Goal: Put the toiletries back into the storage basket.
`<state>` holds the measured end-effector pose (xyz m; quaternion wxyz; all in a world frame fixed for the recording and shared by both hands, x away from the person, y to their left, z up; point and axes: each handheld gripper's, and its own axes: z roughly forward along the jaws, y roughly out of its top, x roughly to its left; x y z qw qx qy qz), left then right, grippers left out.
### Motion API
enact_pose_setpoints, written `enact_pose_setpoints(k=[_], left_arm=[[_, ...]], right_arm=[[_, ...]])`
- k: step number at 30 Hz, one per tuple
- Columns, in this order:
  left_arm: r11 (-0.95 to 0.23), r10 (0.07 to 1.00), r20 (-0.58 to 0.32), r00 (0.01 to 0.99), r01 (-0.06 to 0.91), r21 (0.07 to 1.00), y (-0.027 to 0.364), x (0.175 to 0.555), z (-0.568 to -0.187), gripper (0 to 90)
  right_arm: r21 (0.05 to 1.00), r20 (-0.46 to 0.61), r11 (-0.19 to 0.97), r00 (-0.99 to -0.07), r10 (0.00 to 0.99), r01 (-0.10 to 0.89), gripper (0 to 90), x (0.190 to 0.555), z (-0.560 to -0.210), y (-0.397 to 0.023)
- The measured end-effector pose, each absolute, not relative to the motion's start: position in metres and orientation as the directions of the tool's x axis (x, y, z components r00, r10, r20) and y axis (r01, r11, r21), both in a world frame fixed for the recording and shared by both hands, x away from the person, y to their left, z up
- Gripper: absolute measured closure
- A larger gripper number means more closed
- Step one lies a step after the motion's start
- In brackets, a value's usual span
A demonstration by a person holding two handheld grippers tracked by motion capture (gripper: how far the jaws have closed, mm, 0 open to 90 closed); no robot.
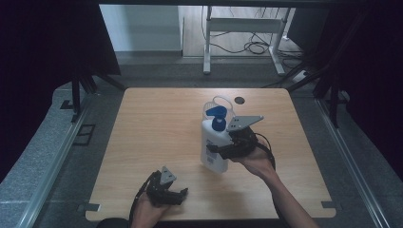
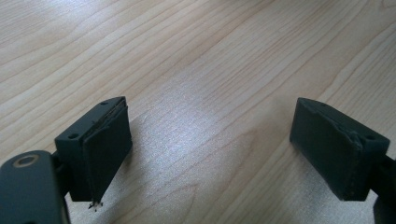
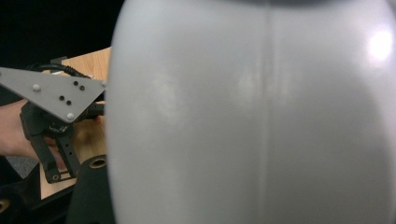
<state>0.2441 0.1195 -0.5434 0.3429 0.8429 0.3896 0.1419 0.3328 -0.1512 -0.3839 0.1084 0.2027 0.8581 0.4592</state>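
Bottle [image 1: 212,147], white with a blue flip cap, upright near the middle of the wooden table [image 1: 152,128], clamped at its side by the right gripper [image 1: 219,151]. Clear container [image 1: 221,105] just behind it. Left gripper [image 1: 183,194] low at the near edge, jaws spread wide, nothing between them but bare wood. Seen from the right gripper view, bottle wall pressed close.

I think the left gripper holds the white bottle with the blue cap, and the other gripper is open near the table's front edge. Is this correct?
No, it is the right gripper that holds the white bottle; the left gripper is the open one near the front edge. The high view shows it.
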Motion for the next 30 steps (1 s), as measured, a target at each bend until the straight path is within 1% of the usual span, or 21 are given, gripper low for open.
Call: enact_pose_setpoints(k=[21, 30], left_arm=[[-0.461, 0.754, -0.028, 0.656, 0.560, 0.688, 0.119, 0.244, -0.543, 12.0], [-0.461, 0.754, -0.029, 0.656, 0.560, 0.688, 0.119, 0.244, -0.543, 12.0]], right_arm=[[0.842, 0.015, 0.481, -0.901, 0.433, 0.245, 36.5, 0.361, -0.359, -0.156], [0.844, 0.000, 0.484, -0.903, 0.429, 0.230, 36.5, 0.372, -0.350, -0.154]])
